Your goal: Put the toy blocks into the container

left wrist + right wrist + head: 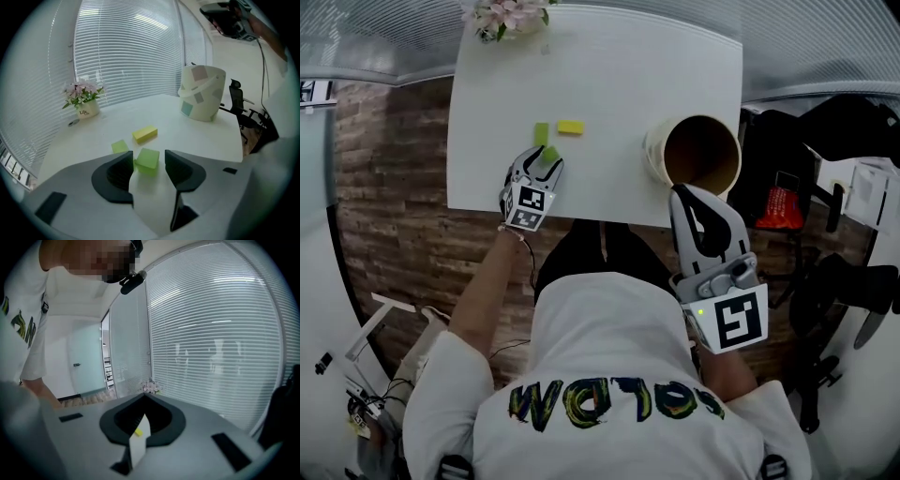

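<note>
On the white table (609, 75), a light-green cube (148, 159) sits between the jaws of my left gripper (149, 164). The jaws stand open, with a gap showing on the cube's right side. In the head view this gripper (549, 161) is near the table's front left, with the cube (551, 154) at its tips. Just beyond lie a second green block (120, 146) (542, 133) and a yellow block (145, 133) (571, 127). The round container (701, 155) (202, 98) stands to the right. My right gripper (686, 193) (145, 397) hovers at the container's near side, shut and empty.
A small pot of flowers (508, 16) (84, 102) stands at the table's far left corner. Window blinds run behind the table. Black office chairs (853, 281) and a red item (779, 206) are on the floor to the right of the table.
</note>
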The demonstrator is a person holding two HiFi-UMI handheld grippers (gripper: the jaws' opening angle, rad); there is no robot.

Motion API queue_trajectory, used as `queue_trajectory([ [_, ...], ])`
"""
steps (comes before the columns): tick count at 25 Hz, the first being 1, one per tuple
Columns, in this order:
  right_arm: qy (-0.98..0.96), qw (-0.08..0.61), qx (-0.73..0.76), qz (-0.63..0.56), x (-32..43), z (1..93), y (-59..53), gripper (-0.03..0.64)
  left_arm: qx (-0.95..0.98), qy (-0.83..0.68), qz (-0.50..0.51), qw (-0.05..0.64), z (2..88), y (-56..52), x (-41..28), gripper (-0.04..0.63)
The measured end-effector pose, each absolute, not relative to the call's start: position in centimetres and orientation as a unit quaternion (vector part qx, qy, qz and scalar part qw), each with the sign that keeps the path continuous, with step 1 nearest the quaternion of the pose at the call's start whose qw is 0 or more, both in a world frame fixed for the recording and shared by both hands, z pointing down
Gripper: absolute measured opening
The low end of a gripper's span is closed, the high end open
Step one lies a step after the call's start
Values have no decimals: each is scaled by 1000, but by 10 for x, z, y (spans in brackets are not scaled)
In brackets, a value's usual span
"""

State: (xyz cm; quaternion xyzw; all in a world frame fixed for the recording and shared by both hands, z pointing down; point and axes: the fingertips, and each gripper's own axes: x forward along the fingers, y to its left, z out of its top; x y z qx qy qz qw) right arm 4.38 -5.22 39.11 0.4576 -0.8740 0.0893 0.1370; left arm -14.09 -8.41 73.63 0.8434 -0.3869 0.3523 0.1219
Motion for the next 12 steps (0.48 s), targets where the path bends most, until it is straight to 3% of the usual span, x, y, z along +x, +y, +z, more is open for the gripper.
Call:
queue_trajectory([
  [3,-874,140,455,102,43,398,-50,9,844,-383,357,118,741,-84,-139,213],
  [5,-873,140,455,104,43,402,-49,9,842,-385,359,114,742,-85,-140,160],
  [12,-872,143,457,99,48,403,-47,9,845,-384,354,114,738,-82,-140,153],
])
